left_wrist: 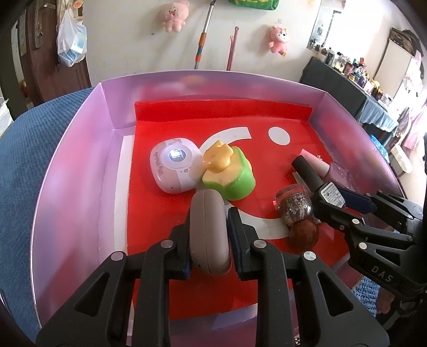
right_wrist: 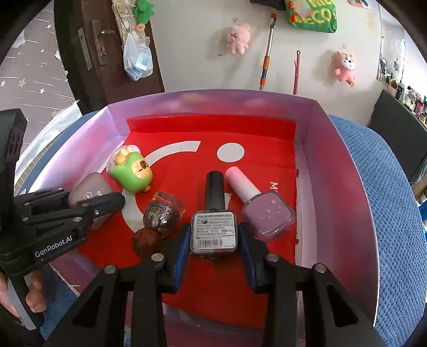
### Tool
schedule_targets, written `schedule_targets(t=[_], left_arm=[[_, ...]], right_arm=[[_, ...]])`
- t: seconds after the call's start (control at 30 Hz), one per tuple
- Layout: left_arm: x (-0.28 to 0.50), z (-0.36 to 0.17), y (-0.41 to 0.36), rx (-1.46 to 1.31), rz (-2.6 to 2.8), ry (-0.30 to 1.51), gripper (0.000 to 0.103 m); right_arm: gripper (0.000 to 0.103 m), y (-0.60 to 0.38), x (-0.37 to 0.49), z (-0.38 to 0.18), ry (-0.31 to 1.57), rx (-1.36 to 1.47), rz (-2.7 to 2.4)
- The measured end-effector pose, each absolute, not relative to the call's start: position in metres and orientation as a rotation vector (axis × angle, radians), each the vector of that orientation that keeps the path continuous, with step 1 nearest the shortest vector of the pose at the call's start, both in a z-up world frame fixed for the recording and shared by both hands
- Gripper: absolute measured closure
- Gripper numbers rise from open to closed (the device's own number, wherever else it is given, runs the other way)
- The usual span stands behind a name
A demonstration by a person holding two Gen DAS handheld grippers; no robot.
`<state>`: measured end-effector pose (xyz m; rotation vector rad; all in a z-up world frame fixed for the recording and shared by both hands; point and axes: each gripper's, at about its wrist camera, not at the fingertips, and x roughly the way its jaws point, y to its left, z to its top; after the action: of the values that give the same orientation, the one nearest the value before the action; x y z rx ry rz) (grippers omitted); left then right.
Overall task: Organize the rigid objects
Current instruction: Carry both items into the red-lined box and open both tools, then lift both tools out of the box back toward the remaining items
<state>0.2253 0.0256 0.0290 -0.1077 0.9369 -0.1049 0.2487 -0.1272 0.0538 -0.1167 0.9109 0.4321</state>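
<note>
Inside the pink box (left_wrist: 74,149), you are clamping your left gripper (left_wrist: 209,227) on the grey case (left_wrist: 209,229) and your right gripper (right_wrist: 213,235) on the dark bottle (right_wrist: 213,229); next, releasing both gently.

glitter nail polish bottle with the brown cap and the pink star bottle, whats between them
The black-capped nail polish bottle, labelled base toward the camera, gripped by the right gripper. It lies between the glitter bottle and the pink star bottle, clearest in the right wrist view.

2 pink plush toys (left_wrist: 174,14), perhaps mop (left_wrist: 204,34)
</note>
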Motion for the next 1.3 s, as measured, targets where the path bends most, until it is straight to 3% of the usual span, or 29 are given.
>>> schedule_targets(t=[1.0,1.03,1.13,1.3], left_arm=[[0.169,0.054,0.035,-0.141,-0.056,0.844,0.081],[0.167,0.055,0.034,-0.138,-0.052,0.841,0.078],[0.16,0.058,0.033,-0.136,-0.057,0.819,0.028],[0.146,0.067,0.023,-0.074,-0.03,0.772,0.027]], right_arm=[[0.029,-0.151,0.186,0.097,0.757,-0.016,0.505],[0.029,-0.153,0.183,0.099,0.752,-0.01,0.508],[0.026,-0.155,0.174,0.104,0.735,-0.008,0.511],[0.023,-0.158,0.163,0.109,0.718,-0.007,0.513]])
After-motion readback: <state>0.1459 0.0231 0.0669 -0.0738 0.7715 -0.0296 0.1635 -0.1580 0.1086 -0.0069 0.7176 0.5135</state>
